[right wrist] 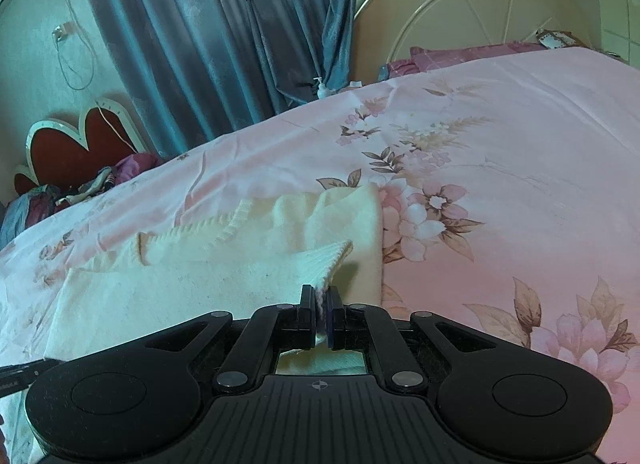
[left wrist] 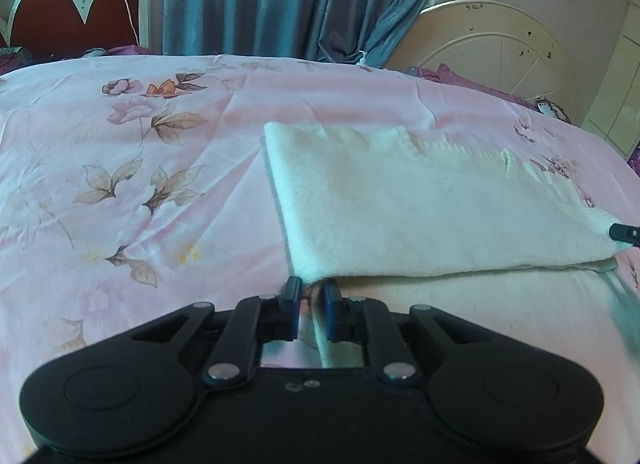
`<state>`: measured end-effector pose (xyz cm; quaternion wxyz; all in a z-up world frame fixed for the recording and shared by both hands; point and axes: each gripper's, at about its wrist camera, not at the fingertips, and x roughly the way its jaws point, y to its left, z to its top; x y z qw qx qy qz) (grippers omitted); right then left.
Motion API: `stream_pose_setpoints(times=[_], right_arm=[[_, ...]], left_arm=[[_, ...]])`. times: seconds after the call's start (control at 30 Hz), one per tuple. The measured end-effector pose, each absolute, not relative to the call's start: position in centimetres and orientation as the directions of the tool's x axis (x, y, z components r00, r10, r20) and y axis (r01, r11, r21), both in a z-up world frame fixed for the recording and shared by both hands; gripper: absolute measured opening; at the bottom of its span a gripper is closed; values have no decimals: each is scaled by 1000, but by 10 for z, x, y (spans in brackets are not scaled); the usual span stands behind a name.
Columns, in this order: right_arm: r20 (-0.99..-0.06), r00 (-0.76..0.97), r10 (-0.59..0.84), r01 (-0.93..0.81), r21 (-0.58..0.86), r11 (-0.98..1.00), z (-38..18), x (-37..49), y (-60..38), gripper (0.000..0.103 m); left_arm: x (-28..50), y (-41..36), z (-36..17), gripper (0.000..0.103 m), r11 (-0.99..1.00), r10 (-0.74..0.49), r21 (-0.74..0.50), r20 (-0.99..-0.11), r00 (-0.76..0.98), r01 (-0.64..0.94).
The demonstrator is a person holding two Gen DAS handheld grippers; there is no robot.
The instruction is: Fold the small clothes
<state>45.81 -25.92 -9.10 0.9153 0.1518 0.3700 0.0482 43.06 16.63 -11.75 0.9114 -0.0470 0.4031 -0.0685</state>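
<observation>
- The left tool (left wrist: 311, 296) has its jaws a little apart around a corner of the cream knit garment (left wrist: 420, 200); whether it pinches is not clear.
- The right tool (right wrist: 320, 304) is clamped on the garment's ribbed edge (right wrist: 324, 260).
- The garment lies on the bed's pink floral sheet (left wrist: 120, 168), one layer doubled over another.
- Judgement: carry both held corners level and together, laying edge on edge without dragging the lower layer.
- No readable writing or brand shows.

Cream garment (left wrist: 420, 204): fuzzy knit cloth, ribbed edges. Bedsheet (left wrist: 120, 168): smooth printed cotton. Curtain (right wrist: 208, 36): satin sheen.
</observation>
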Motion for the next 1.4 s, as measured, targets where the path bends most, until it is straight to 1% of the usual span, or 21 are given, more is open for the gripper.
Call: stream_pose_setpoints(times=[0.27, 0.3, 0.33, 0.37, 0.4, 0.43, 0.47, 0.53, 0.6, 0.67, 0.77, 0.93, 1.0, 1.03, 1.13, 1.2, 1.23, 1.3, 1.37, 1.4], right_arm=[[-690, 697, 195, 51, 320, 946, -105, 459, -262, 4], [-704, 680, 204, 50, 322, 945, -108, 460, -263, 4], [-724, 657, 210, 47, 317, 947, -111, 462, -263, 4], [-722, 660, 208, 48, 317, 947, -109, 461, -265, 4], [-716, 673, 186, 65, 307, 949, -104, 458, -267, 4], [-702, 697, 146, 86, 285, 955, -97, 452, -269, 5], [-683, 718, 134, 86, 278, 957, -90, 448, -270, 5], [-653, 739, 164, 53, 300, 953, -82, 443, -268, 4], [-656, 731, 190, 8, 286, 958, -83, 447, -256, 4], [-678, 703, 215, -19, 284, 959, -91, 452, -245, 4], [-741, 645, 188, -12, 237, 971, -109, 452, -239, 4], [-732, 650, 203, -14, 256, 967, -106, 447, -250, 4], [-714, 674, 190, -17, 242, 970, -99, 451, -247, 4], [-706, 682, 188, -17, 242, 970, -97, 455, -246, 4], [-702, 683, 200, -35, 242, 970, -100, 476, -234, 4], [-711, 676, 194, -51, 217, 975, -106, 490, -228, 4], [-724, 668, 169, -48, 186, 981, -109, 494, -228, 4], [-739, 665, 108, -14, 133, 991, -112, 496, -236, 4], [-740, 668, 81, -22, 89, 996, -109, 496, -238, 4], [-731, 677, 87, -36, 86, 996, -107, 496, -236, 4]], left_arm=[[432, 166, -118, 12, 986, -164, -137, -733, 660, 93], [432, 166, -118, 14, 985, -169, -135, -735, 656, 103], [432, 167, -118, 18, 984, -176, -132, -737, 652, 117], [429, 168, -115, 24, 982, -190, -134, -740, 645, 135], [425, 171, -111, 39, 981, -194, -133, -737, 648, 142], [417, 172, -105, 49, 982, -187, -122, -719, 670, 143], [408, 172, -96, 51, 982, -184, -105, -681, 709, 154], [401, 165, -86, 51, 978, -202, -90, -634, 747, 187], [407, 155, -85, 51, 968, -247, -119, -616, 748, 222], [417, 141, -94, 51, 963, -265, -130, -637, 724, 238], [428, 132, -112, 50, 969, -238, -114, -683, 691, 220], [427, 135, -113, 50, 966, -243, -113, -695, 676, 231], [431, 136, -105, 51, 964, -259, -139, -680, 686, 226], [436, 136, -101, 52, 961, -271, -154, -670, 691, 229], [458, 123, -104, 53, 962, -263, -133, -683, 682, 238], [473, 117, -111, 53, 961, -265, -133, -692, 671, 243], [477, 117, -113, 51, 965, -249, -116, -694, 675, 237], [482, 126, -114, 50, 971, -228, -111, -693, 684, 211], [484, 135, -112, 51, 970, -236, -124, -688, 687, 210], [486, 135, -110, 54, 967, -247, -129, -680, 690, 220]])
